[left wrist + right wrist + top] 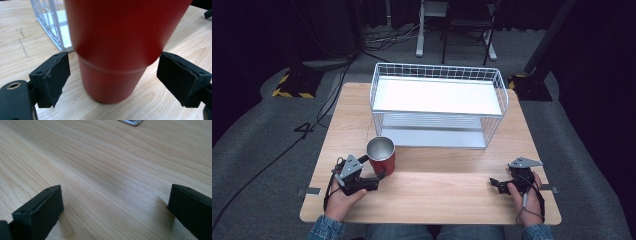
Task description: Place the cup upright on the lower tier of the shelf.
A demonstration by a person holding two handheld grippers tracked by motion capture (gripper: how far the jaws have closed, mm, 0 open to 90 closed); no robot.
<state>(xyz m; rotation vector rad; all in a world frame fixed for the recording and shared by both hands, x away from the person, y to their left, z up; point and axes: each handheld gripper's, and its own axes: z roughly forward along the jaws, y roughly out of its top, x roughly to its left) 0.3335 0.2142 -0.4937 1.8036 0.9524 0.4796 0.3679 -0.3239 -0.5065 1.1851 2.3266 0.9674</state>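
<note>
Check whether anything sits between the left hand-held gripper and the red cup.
Nothing visible does. The left hand-held gripper is open with its jaws on either side of the red cup, a bare gap of wooden table showing on each side.

A light wooden tabletop (437, 192) carries it all. At its far half sits a white wire rack (438, 106) with two shelves, and just in front of the rack's left corner stands a red cup (381, 156), upright.
</note>
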